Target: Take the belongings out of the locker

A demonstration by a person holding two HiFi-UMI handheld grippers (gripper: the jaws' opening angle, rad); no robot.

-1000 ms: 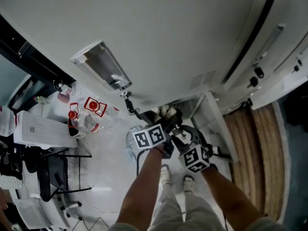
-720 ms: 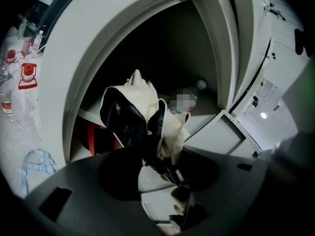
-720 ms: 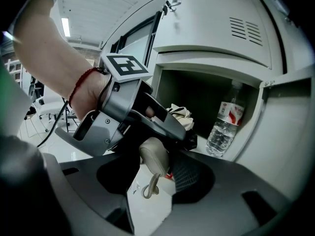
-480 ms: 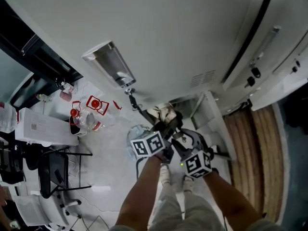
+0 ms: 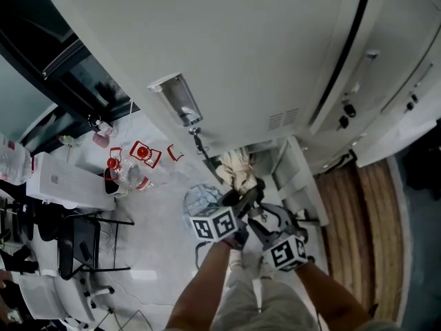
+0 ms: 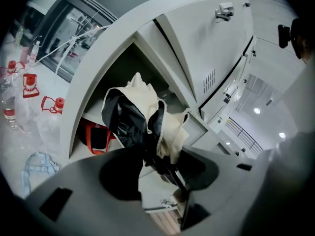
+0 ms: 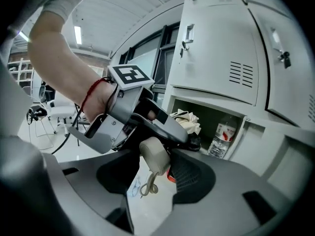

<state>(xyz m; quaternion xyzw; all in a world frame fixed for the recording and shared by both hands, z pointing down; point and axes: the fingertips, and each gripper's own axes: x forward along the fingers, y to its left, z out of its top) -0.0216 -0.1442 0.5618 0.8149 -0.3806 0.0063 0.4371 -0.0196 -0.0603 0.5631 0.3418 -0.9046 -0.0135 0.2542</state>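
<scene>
At the far left, clear plastic bottles with red caps [image 5: 127, 169] stand on the pale glossy floor [image 5: 158, 229] just beside a white rectangular box [image 5: 65, 183]. A crumpled light-blue cloth [image 5: 202, 197] lies on the floor nearer the person's feet.

The left hand-held gripper [image 6: 158, 166] has its jaws clamped on a cream-and-black fabric bundle [image 6: 142, 117]. The bundle is raised in front of the open bottom compartment of the white metal locker [image 6: 78, 102], and its folds hang over the jaws. Behind it, a red-and-black bag [image 6: 96, 136] rests on the compartment floor.

The right hand-held gripper [image 7: 156, 170] is just beside the left one, with their marker cubes near each other. Its jaws are closed on a beige rolled piece of fabric [image 7: 153, 154]. A thin looped cord [image 7: 149, 185] dangles from this roll, which sits directly below the left gripper's fingers.

Further right, inside the same compartment, a clear plastic water bottle with a red label [image 7: 220, 137] stands upright near the side wall. The compartment door [image 5: 301, 181] is swung open, and a strip of wooden slat flooring [image 5: 365, 233] lies beyond it.
</scene>
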